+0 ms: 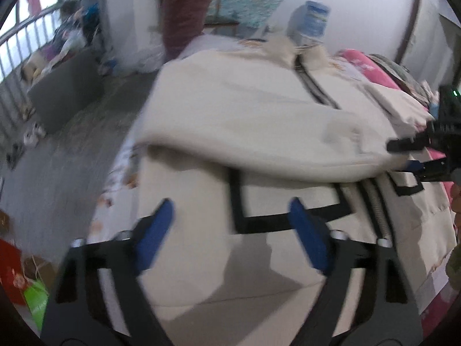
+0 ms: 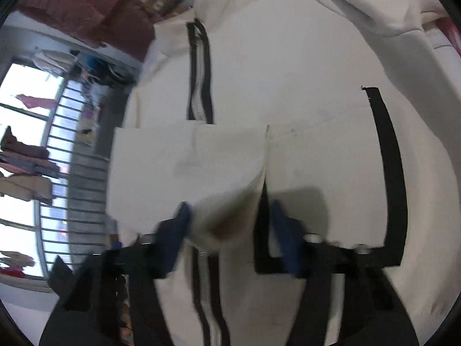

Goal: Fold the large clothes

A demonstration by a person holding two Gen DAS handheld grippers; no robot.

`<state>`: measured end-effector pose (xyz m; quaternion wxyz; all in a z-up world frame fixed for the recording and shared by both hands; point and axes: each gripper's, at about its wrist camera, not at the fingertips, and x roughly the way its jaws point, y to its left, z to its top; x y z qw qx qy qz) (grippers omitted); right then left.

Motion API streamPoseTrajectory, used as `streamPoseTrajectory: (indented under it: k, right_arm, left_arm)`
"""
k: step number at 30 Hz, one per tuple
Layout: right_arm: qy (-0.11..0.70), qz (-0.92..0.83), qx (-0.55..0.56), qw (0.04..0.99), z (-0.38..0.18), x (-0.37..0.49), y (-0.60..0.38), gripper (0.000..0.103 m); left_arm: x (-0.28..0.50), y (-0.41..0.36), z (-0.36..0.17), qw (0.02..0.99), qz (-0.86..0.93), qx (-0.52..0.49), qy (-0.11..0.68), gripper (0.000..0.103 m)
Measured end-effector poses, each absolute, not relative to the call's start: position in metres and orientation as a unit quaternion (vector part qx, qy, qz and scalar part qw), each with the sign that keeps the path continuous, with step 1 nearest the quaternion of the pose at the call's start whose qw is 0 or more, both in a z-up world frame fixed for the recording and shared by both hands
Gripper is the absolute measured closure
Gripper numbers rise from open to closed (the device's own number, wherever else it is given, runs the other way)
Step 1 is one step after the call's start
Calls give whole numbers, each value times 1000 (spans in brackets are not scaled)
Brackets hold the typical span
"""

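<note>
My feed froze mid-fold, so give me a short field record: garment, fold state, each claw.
garment: cream zip jacket with black trim, lying on a bed
fold state: one sleeve laid across the front
left claw: open, above the jacket, nothing between its pads
right claw: sleeve cuff between its pads

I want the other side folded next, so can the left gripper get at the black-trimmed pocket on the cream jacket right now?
Probably yes. The left gripper has its jaws apart with nothing between them, right over the black-trimmed pocket on the cream jacket. Only the folded-over sleeve lies just beyond; it doesn't cover the pocket's near edge.
</note>
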<state>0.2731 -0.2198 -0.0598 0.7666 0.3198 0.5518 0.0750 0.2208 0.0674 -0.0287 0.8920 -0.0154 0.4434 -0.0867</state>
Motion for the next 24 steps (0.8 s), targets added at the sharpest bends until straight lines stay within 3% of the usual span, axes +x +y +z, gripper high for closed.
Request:
streamPoseTrajectory:
  k: [1, 3, 11, 16, 19, 24]
  right_arm:
    - [551, 75, 314, 769, -61, 274, -218, 75]
    - [545, 70, 286, 785, -56, 276, -210, 95]
    - [465, 109, 244, 844, 16, 323, -205, 97]
    - [381, 91, 200, 898, 84, 344, -230, 97]
    - [381, 41, 181, 906, 78, 350, -261, 97]
    - [446, 2, 199, 873, 10, 371, -292, 97]
  left_arm:
    - [224, 74, -32, 889, -86, -19, 450, 39]
    - [230, 87, -40, 884, -83, -28, 460, 56]
    - [239, 95, -41, 887, -80, -39, 454, 70]
    - [238, 98, -42, 887, -80, -46, 452, 71]
    - [237, 97, -43, 889, -79, -45, 449, 71]
    - [238, 94, -42, 890, -75, -38, 449, 71]
